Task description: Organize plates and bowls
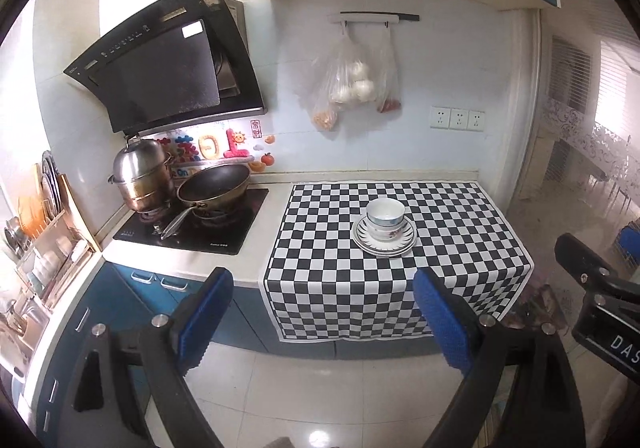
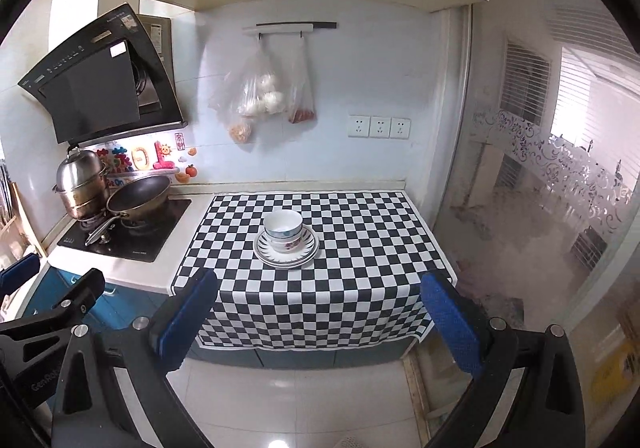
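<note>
Blue-padded fingers of the left gripper [image 1: 324, 312] stand spread wide with nothing between them, hanging over the white tiled floor [image 1: 304, 400] in front of the counter. At the right edge of the left wrist view part of the right gripper's black body shows. The right gripper [image 2: 320, 312] is likewise spread wide and empty, also out over the floor and well short of the counter's front edge.

Beyond both grippers a black-and-white checkered cloth [image 2: 340, 288] covers the right part of the counter and drapes over its front edge. Near the middle of the cloth stands one stack of dishes: two plates [image 1: 384, 242], white with a dark striped rim, lie nested at the bottom, and on them sit two bowls [image 1: 385, 217] set one inside the other. The lower bowl carries a flower pattern, the upper one a blue band; both are white inside and look empty. Bare cloth lies open on every side of the stack, with the wall behind and a frosted glass partition [image 2: 520, 187] bounding the right.

Left of the cloth, a black cooktop [image 1: 192, 224] bears one steel steamer pot [image 1: 140, 175] and one wok [image 1: 214, 187], its handle pointing toward the front. Three wall sockets [image 2: 378, 127] sit above the cloth, and plastic bags [image 2: 260, 95] hang from a rail.
</note>
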Tool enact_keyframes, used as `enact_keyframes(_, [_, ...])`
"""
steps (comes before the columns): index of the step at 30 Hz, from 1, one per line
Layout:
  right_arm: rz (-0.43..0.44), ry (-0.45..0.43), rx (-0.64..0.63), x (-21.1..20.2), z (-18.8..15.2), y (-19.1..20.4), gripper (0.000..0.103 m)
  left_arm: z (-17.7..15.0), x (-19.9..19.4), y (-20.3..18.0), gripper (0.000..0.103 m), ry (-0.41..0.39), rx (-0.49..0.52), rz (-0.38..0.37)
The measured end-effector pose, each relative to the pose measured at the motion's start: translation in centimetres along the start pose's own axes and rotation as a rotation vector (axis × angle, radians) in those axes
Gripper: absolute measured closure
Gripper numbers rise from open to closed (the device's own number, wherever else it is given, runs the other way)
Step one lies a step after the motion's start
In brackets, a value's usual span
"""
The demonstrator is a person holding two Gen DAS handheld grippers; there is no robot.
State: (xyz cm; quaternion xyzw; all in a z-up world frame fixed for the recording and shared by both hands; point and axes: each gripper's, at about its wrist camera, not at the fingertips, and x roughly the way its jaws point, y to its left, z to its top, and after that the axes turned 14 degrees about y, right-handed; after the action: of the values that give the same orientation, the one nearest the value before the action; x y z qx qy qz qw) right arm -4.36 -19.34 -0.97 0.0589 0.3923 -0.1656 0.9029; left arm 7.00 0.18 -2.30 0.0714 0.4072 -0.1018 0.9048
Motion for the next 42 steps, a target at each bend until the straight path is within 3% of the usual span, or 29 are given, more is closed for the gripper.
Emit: enact_keyframes(42, [0.014,-0.004,0.019,0.3,0.0,-2.0,0.000,-0.8,-2.3,-0.7,0.011,-0.051,-0.015,0.058])
